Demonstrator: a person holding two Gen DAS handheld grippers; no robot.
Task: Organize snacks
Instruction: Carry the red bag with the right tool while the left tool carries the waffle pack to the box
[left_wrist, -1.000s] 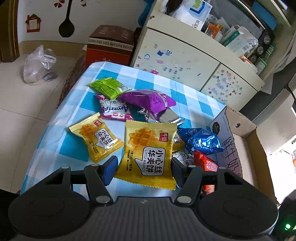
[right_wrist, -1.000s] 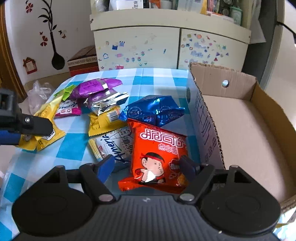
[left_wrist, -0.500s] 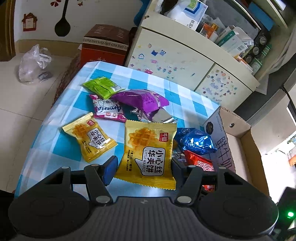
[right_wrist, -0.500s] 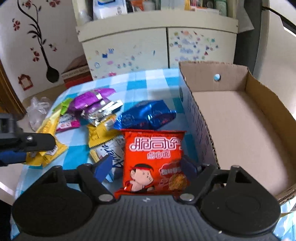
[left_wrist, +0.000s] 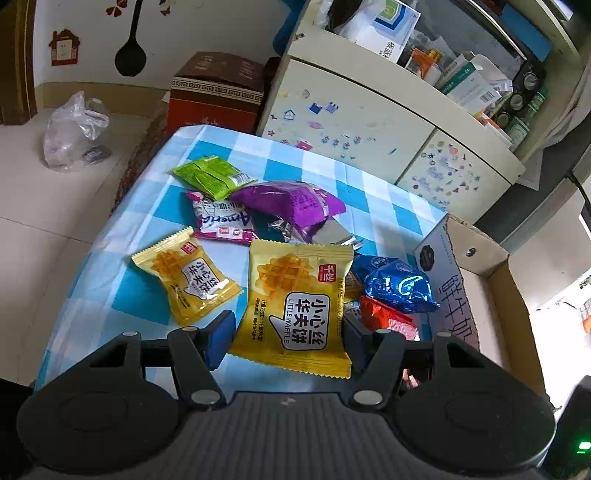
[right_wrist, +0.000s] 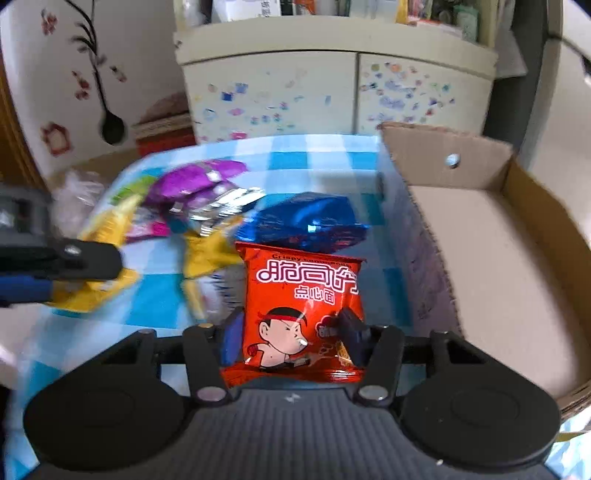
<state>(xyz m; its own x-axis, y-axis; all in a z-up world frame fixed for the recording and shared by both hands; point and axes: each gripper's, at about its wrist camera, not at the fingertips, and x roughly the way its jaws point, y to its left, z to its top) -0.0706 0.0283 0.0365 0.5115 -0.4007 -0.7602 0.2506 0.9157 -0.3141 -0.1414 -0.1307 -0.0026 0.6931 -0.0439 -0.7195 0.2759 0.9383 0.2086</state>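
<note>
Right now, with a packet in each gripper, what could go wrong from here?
1. The right gripper, whose jaws have just been closing, pinches the red packet hard near its lower end; the snack inside might get crushed.
2. The box wall stands between that packet and the box floor, so a low carry could snag it.
3. The left gripper holds the waffle packet by its edges; the slick wrapper might slip.

Snack packets (left_wrist: 258, 206) lie scattered on the worktop (left_wrist: 122, 236); the cardboard box (right_wrist: 491, 266) sits to their right, a cabinet (right_wrist: 332, 92) behind.
</note>
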